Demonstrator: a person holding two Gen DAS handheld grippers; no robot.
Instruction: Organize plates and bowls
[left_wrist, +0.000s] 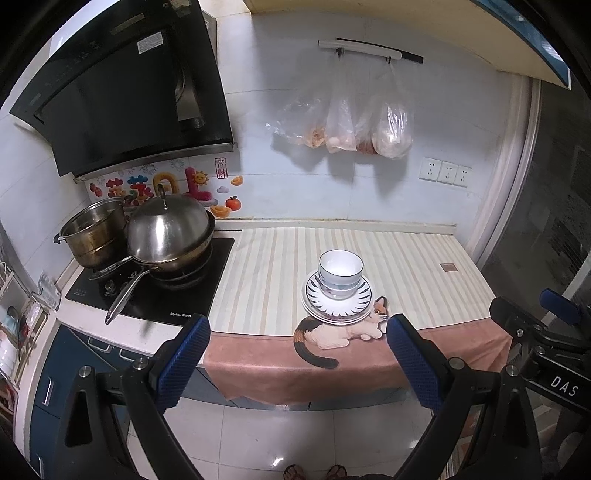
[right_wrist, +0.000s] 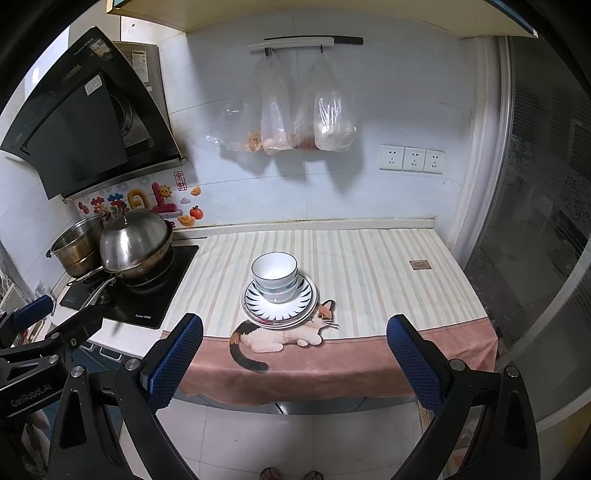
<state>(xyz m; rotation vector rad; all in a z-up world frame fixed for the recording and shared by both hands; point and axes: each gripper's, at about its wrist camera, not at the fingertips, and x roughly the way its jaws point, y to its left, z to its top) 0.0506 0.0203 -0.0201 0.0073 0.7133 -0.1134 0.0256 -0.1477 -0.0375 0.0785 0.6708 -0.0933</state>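
Observation:
White bowls sit nested in a stack on stacked plates; the top plate has a black-striped rim. The stack stands on a striped cloth near the counter's front edge. My left gripper is open and empty, held back over the floor in front of the counter. My right gripper is open and empty, also in front of the counter. The right gripper shows at the right edge of the left wrist view; the left one shows at the left edge of the right wrist view.
A striped cloth with a cat picture covers the counter. A stove with a lidded pan and a steel pot stands left. Plastic bags hang on the wall. A glass door is right.

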